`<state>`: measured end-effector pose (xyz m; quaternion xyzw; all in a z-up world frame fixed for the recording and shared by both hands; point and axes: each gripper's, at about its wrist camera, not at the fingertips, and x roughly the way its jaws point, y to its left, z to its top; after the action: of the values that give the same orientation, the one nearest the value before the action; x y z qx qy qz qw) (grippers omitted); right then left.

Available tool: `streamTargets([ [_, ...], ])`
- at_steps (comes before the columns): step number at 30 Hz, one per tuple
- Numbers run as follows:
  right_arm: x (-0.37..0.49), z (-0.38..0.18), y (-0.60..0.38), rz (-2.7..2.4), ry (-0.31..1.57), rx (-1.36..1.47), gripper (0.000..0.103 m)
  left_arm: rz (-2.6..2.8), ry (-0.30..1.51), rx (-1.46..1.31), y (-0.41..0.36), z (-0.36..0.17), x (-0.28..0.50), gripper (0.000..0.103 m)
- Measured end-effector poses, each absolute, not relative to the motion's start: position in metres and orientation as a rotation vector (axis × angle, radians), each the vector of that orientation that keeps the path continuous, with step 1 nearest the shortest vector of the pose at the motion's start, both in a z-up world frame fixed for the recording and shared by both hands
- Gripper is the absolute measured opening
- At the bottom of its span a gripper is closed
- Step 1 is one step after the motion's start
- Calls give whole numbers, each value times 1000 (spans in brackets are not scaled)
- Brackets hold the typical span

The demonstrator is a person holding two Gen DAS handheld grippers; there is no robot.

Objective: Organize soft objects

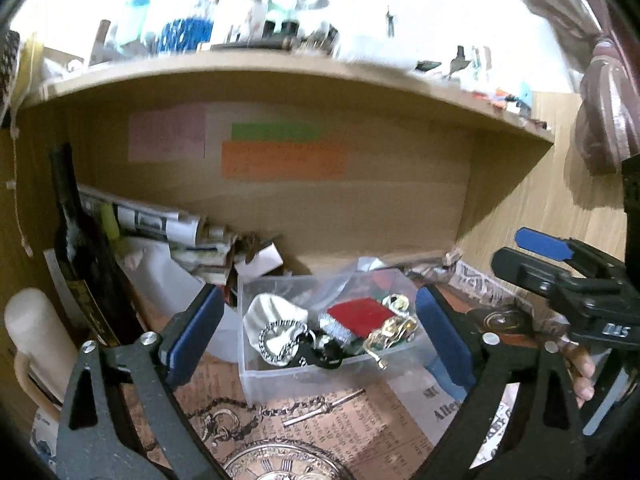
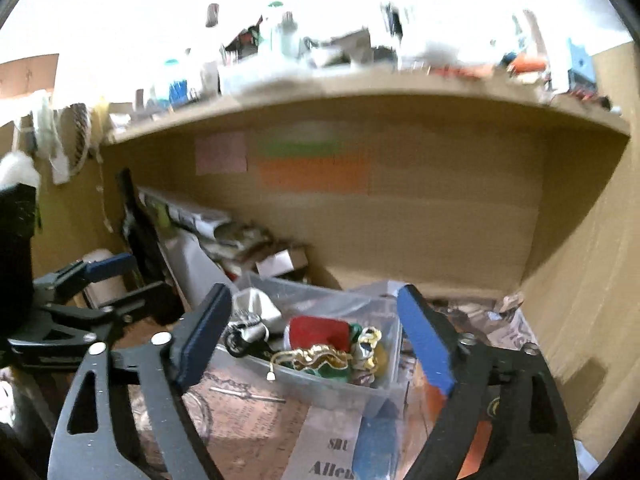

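A clear plastic box stands on the desk under a wooden shelf; it also shows in the right wrist view. In it lie a white and grey cloth pouch, a red soft piece, gold trim and a black item. My left gripper is open and empty, its blue pads either side of the box. My right gripper is open and empty, hovering before the box; it shows at the right of the left wrist view.
A dark bottle and a white mug stand at the left. Rolled papers and small boxes lie behind the box. Printed paper covers the desk. The shelf above carries clutter. A wooden side wall closes the right.
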<state>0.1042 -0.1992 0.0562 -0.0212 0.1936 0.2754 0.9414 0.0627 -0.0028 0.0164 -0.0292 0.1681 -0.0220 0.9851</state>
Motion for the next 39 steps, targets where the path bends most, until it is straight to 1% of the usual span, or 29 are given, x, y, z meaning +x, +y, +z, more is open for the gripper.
streamTargets([
  [3, 97, 61, -205, 565, 370, -20, 91, -44, 316, -50, -7, 23, 57, 102],
  [5, 94, 62, -207, 562, 362, -6, 103, -45, 307, -44, -10, 25, 54, 103],
  [39, 70, 66, -215, 563, 328, 22, 103, -23, 261, -29, -15, 40, 31, 103],
])
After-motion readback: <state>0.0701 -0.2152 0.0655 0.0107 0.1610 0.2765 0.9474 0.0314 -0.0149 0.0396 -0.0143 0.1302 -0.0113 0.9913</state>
